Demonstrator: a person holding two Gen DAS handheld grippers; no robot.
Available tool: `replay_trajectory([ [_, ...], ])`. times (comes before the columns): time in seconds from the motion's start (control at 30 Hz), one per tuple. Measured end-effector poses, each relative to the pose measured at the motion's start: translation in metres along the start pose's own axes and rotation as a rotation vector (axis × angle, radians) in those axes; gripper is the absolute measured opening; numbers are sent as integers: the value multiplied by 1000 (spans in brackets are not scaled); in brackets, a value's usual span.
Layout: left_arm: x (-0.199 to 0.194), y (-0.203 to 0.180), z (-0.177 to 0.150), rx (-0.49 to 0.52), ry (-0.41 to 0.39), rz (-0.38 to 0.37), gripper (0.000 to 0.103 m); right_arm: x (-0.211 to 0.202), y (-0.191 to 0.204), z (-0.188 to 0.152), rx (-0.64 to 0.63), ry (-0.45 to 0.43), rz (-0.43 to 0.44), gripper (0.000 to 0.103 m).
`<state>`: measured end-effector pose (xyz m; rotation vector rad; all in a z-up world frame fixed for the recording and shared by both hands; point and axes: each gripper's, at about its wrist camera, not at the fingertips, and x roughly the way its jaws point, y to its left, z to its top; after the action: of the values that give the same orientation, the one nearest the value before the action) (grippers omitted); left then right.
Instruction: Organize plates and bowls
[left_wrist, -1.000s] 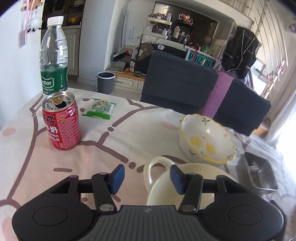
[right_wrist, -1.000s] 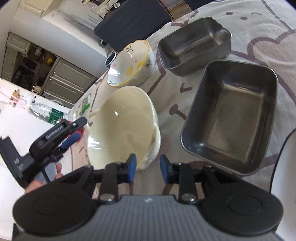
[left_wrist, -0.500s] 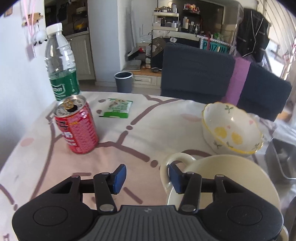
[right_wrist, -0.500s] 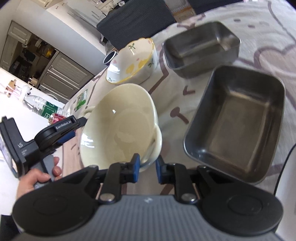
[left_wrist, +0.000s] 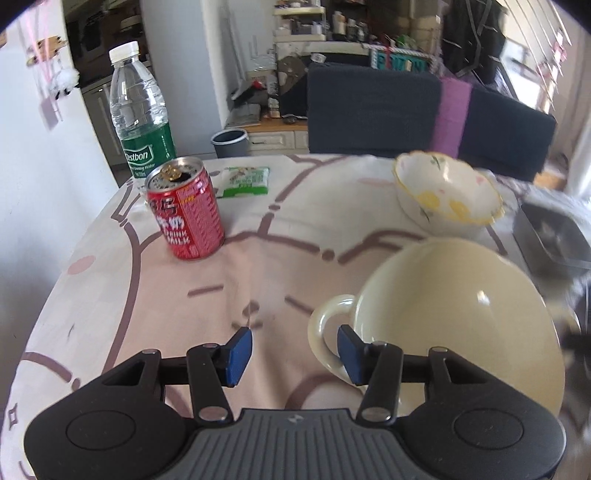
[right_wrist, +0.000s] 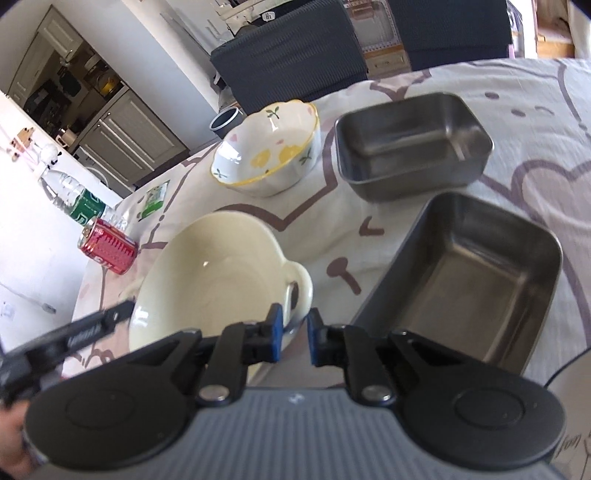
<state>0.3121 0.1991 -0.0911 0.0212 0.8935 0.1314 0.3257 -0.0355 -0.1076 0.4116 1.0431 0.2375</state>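
Note:
A cream two-handled bowl sits on the patterned tablecloth and also shows in the right wrist view. My left gripper is open, its right pad inside the bowl's left handle loop. My right gripper stands narrowly apart around the bowl's right handle; I cannot tell whether the pads touch it. A flowered scalloped bowl stands behind and also shows in the right wrist view.
Two steel rectangular trays stand at the right, one small and one large. A red can, a water bottle and a green packet are at the left. Dark chairs stand behind the table.
The left gripper has slid right, so its right pad now sits inside the left handle loop. The right gripper's view has swung toward upright, with its pads still around the right handle.

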Motion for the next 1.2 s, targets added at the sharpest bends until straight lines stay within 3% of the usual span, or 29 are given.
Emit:
replay_trajectory([
  [0.07,-5,3,-5,-4,16,-14,52,1,0,2,-22,-8,-1,15],
  [0.27,-11,26,-9,-141,33,-113,48,6,-8,11,-10,8,46,16],
  [0.4,-11,35,-7,-236,24,-208,56,3,-4,15,-80,-20,48,24],
  [0.57,-2,28,-5,-232,49,-231,58,5,1,16,-104,-27,81,44],
  [0.67,6,26,-4,-238,70,-245,56,8,4,15,-107,-24,73,44],
  [0.77,13,25,-3,-245,90,-244,48,15,4,16,-102,6,75,43],
  [0.93,23,29,-3,-264,120,-277,35,29,9,16,-144,63,15,27],
  [1.0,24,31,-2,-269,124,-302,30,33,8,16,-152,80,21,26],
  [1.2,29,33,1,-260,134,-326,29,42,8,18,-143,104,19,24],
])
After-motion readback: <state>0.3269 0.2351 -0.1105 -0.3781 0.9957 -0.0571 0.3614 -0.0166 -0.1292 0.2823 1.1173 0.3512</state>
